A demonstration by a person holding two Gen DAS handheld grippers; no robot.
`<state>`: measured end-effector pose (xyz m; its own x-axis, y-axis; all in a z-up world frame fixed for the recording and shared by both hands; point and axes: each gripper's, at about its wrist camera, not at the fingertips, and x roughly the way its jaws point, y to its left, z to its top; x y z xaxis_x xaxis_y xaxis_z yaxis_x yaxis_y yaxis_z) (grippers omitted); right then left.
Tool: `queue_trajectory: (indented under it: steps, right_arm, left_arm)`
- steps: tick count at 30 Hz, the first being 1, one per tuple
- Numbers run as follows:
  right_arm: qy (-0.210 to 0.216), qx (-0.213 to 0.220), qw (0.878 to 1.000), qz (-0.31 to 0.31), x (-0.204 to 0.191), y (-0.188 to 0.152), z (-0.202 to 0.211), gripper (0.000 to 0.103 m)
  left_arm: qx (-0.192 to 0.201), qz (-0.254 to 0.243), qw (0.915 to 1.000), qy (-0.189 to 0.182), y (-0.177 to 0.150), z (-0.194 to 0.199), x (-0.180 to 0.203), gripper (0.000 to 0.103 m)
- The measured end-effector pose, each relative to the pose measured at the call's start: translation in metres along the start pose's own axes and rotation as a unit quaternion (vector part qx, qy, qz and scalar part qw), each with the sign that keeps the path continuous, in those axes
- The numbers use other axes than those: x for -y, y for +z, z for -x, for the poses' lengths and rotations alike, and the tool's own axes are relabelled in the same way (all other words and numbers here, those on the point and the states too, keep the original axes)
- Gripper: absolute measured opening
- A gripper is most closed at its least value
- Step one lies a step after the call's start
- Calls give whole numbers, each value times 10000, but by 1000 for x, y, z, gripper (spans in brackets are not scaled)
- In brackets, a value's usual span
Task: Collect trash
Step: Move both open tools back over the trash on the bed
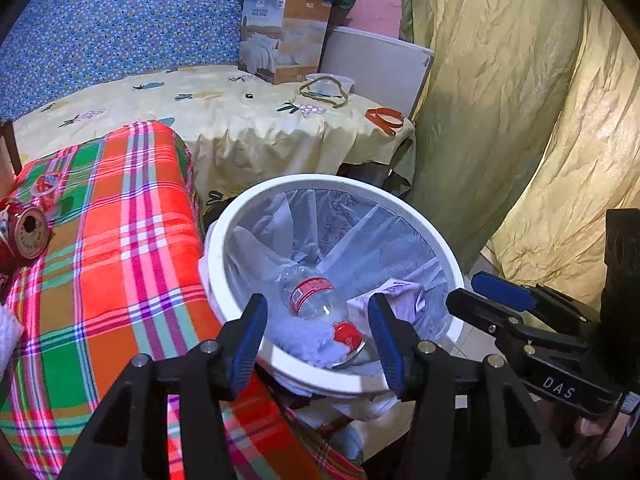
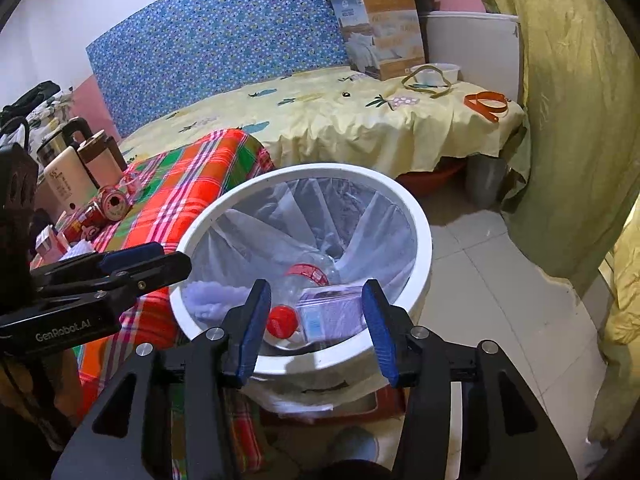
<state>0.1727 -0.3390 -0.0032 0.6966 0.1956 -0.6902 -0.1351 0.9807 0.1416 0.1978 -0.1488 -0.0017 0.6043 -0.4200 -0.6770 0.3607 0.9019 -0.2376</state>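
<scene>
A white bin [image 1: 320, 180] [image 2: 340, 170] with a clear bag liner stands beside the plaid-covered table. Inside lie a clear plastic bottle [image 1: 316, 296] [image 2: 308, 276] with a red label and red cap, a purple-and-white packet [image 1: 400, 292] [image 2: 330, 312] and some white fluffy tissue [image 1: 304, 336] [image 2: 212, 296]. My left gripper [image 1: 318, 320] [image 2: 176, 260] hangs open over the bin's near rim, its pads touching nothing. Over the bin's right side my right gripper [image 2: 316, 300] [image 1: 464, 290] is open too; the packet shows between its fingers but lies loose in the bin.
Red cans [image 1: 24, 232] [image 2: 114, 204] lie on the plaid cloth [image 1: 120, 260] at the left. Behind is a bed with a yellow sheet [image 1: 224, 120], a cardboard box [image 1: 280, 36] and an orange strap [image 1: 384, 118]. Green curtains [image 1: 500, 100] hang on the right, above tiled floor [image 2: 500, 300].
</scene>
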Motion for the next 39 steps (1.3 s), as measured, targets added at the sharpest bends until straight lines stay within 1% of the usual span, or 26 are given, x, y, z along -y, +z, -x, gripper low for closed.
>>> queue_trajectory:
  steps: [5, 11, 18, 25, 39]
  right_arm:
    - [80, 58, 10000, -7, -7, -1, 7, 50]
    - [291, 98, 9995, 92, -23, -4, 14, 50]
    - [567, 110, 9980, 248, -42, -7, 19, 50]
    - [749, 143, 9965, 356, -57, -11, 26, 50]
    - [1038, -25, 9928, 600, -91, -18, 22, 49]
  left_arm:
    - [103, 52, 9999, 74, -7, 16, -5, 55]
    - [224, 121, 9996, 106, -17, 36, -12, 54]
    - [356, 273, 9986, 263, -29, 58, -24, 54]
    - [465, 412, 9971, 438, -40, 75, -38, 54]
    - [617, 573, 9931, 812, -62, 102, -59, 54]
